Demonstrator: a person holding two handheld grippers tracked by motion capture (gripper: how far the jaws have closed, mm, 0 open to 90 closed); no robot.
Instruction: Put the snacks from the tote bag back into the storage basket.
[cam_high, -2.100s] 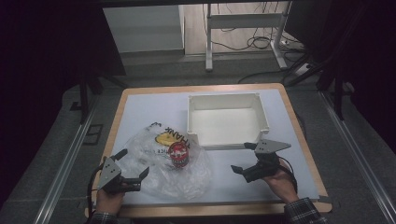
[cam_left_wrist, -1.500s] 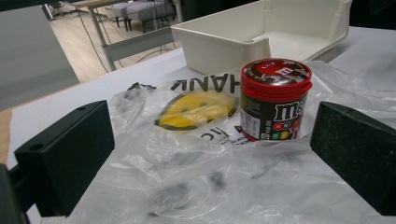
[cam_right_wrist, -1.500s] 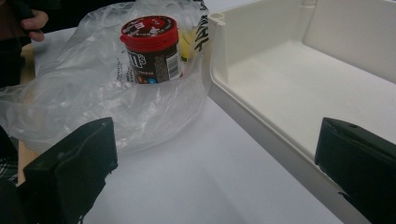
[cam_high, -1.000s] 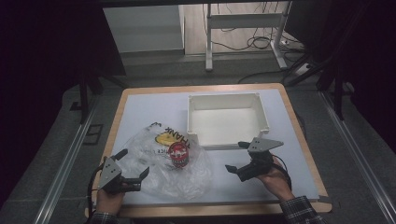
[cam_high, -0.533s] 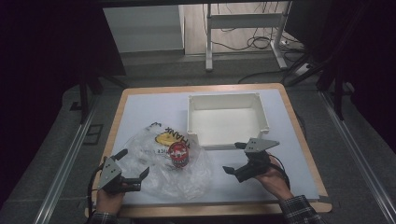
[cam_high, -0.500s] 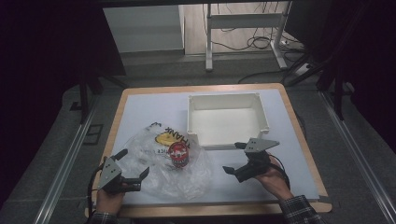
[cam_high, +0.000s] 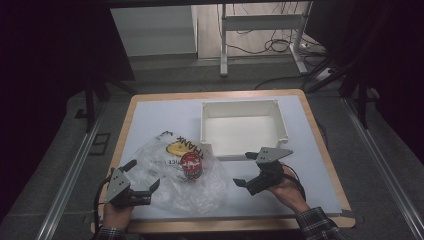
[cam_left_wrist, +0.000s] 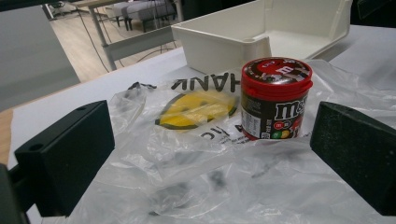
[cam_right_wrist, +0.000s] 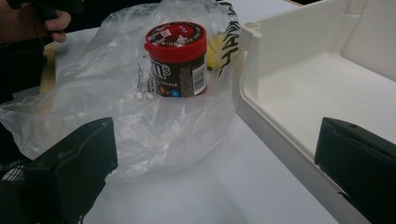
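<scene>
Candy jar (cam_high: 191, 165), red-lidded and brown-bodied, is seen upright on a crumpled clear plastic bag (cam_high: 176, 177) spread over the near left part of the white table (cam_high: 160, 112); the white bin (cam_high: 243, 129) is placed just beyond and to the right of the bag, open side up. From the high view the layout is given: jar between the two grippers, nearer the left one, bin behind the right one; label detail is not readable there. In the left gripper view the jar (cam_left_wrist: 275, 98) is shown close up with its printed label and lid, the yellow print and black lettering on the bag (cam_left_wrist: 196, 154) are made out, and the bin (cam_left_wrist: 261, 32) is seen behind the jar; bag film is spread between the jaws. In the right gripper view the other side of the jar (cam_right_wrist: 177, 60) with its barcode is shown, the bag (cam_right_wrist: 126, 107) is bunched around it, and the bin (cam_right_wrist: 317, 93) wall is seen just beside the bag edge. Left gripper (cam_high: 137, 181) is held low at the bag's near left edge, jaws wide apart, nothing gripped; right gripper (cam_high: 247, 169) is held by a hand (cam_high: 285, 187) right of the bag, jaws also spread wide, nothing between them, pointed toward the jar.
</scene>
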